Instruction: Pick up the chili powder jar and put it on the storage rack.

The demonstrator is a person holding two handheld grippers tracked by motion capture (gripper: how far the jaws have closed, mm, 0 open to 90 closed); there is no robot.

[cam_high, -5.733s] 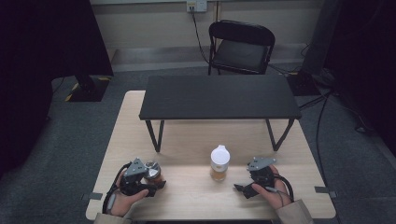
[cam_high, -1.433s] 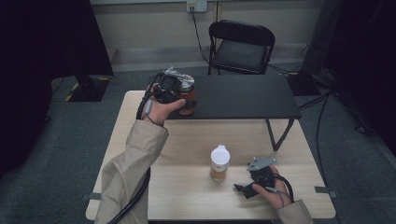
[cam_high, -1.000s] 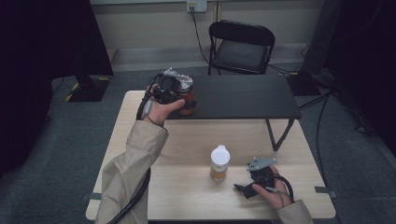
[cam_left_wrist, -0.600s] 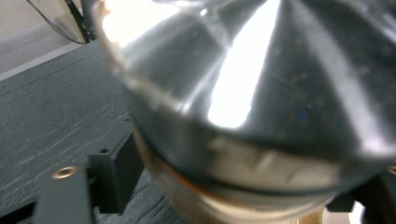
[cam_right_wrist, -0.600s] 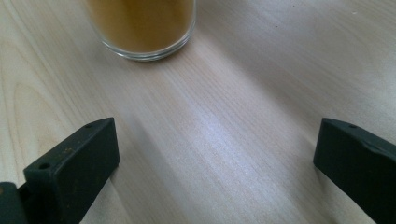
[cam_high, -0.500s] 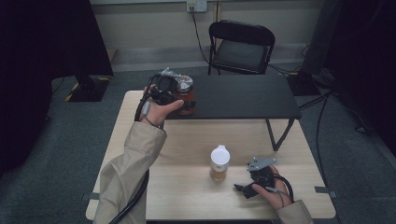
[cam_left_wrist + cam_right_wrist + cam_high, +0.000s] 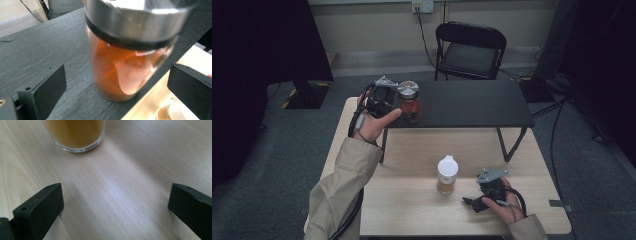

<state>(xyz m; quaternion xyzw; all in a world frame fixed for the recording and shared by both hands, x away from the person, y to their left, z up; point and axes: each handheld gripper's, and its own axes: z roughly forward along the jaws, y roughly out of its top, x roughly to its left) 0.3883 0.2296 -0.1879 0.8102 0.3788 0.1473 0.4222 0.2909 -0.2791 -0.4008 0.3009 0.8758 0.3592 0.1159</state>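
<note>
A glass jar of orange powder (image 7: 409,102) with a metal lid stands near the left front edge of the black raised shelf (image 7: 472,102). My left gripper (image 7: 401,106) is level beside it. In the left gripper view its jaws have just been opening and now stand wide on either side of the jar (image 7: 125,67), touching neither side. My right gripper (image 7: 473,194) rests open on the wooden table (image 7: 412,200), close to a white-capped jar of tan powder (image 7: 447,175). The base of that jar (image 7: 75,135) stands ahead of the jaws.
The shelf stands on thin legs over the back half of the table. Its top to the right of the orange jar is bare. A black folding chair (image 7: 469,50) stands behind the table. A person's sleeved left arm reaches up the table's left side.
The left gripper's jaws have let go of the orange jar, and the hand has drawn a little to the left. The jar stays on the shelf. The right gripper has not moved.
</note>
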